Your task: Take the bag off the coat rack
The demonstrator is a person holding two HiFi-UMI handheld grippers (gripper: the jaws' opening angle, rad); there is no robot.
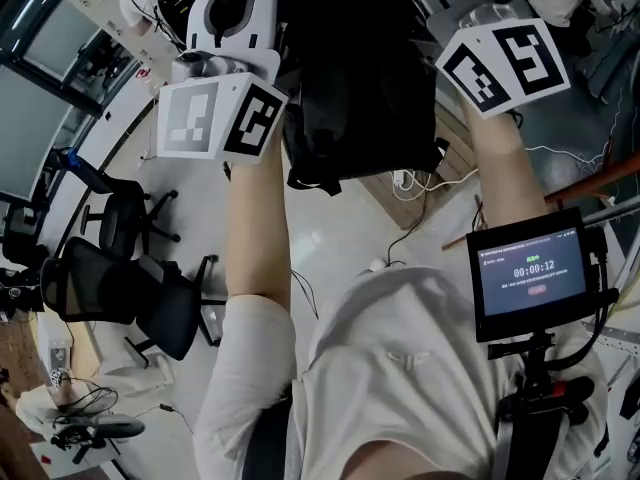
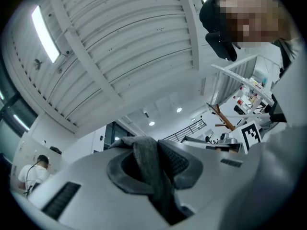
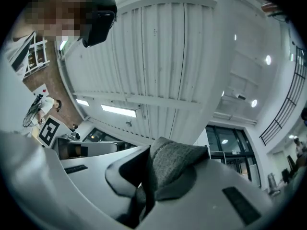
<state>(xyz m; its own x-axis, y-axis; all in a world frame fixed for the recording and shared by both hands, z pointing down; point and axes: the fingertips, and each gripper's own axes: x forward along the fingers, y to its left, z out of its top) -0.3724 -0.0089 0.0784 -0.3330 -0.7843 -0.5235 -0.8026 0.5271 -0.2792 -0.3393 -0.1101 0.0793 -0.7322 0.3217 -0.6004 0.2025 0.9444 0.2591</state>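
Observation:
The black bag (image 1: 360, 88) hangs between my two raised grippers, high above the floor in the head view. My left gripper (image 1: 236, 28) is at the bag's left edge, and its marker cube (image 1: 215, 118) faces the camera. In the left gripper view the left gripper (image 2: 149, 172) is shut on a grey woven strap (image 2: 146, 157) of the bag. My right gripper (image 3: 154, 178) is shut on another grey strap (image 3: 175, 164). In the head view only the right gripper's cube (image 1: 503, 63) shows, and the jaws are hidden. A wooden rack top (image 2: 223, 120) stands far off.
A small screen (image 1: 530, 273) is mounted in front of the person's chest. Black office chairs (image 1: 130, 268) stand on the floor at the left. Cables (image 1: 420, 183) lie below the bag, and a wooden pole (image 1: 590, 186) slants at the right. Both gripper views look up at the ceiling.

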